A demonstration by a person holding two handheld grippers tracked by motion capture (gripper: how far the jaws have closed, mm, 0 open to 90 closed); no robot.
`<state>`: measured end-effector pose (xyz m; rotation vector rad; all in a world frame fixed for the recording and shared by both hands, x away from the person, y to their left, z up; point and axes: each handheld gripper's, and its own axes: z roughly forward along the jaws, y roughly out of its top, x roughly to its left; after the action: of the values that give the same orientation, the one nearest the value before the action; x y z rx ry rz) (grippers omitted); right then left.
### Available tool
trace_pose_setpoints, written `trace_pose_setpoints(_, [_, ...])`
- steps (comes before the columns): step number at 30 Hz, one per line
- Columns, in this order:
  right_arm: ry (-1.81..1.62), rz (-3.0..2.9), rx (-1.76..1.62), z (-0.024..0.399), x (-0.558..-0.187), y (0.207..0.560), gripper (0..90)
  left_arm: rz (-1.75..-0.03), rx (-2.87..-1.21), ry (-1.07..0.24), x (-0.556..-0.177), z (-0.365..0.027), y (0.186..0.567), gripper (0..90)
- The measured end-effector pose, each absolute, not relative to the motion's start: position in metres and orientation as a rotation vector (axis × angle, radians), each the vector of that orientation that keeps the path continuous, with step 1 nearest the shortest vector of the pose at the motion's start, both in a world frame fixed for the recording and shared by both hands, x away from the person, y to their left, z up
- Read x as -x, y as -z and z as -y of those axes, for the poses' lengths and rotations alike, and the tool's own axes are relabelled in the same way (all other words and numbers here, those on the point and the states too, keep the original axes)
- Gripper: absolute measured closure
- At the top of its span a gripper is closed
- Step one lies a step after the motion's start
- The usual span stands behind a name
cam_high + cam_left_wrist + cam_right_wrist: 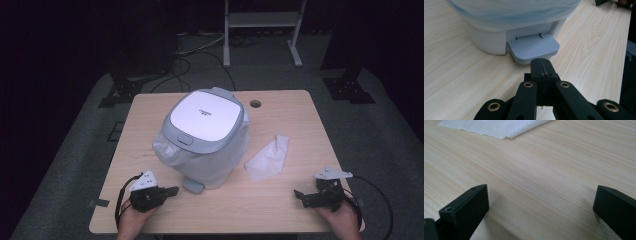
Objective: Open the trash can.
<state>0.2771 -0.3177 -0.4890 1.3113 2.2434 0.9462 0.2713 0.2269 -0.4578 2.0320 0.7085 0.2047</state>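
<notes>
The left gripper (541, 65), jaws together, points at the bin's pedal (532, 47) near the table's front edge. The stiff, ribbed pedal probably wants a push from above. Right gripper (541, 205) is apart

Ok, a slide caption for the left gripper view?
Shut left hand-held gripper points at the grey foot pedal of a bag-lined pedal bin on the wooden table.

Small dark print on bin lid (204, 113), too small to read.
</notes>
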Motion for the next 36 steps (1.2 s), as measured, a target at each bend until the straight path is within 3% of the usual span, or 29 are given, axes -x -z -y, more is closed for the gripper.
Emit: trace_pose_setpoints(36, [-0.946, -2.243, -1.311, 0.318, -0.277, 0.489, 0.0, -0.745, -1.994, -0.227, -0.291, -0.186, 0.467, 90.0])
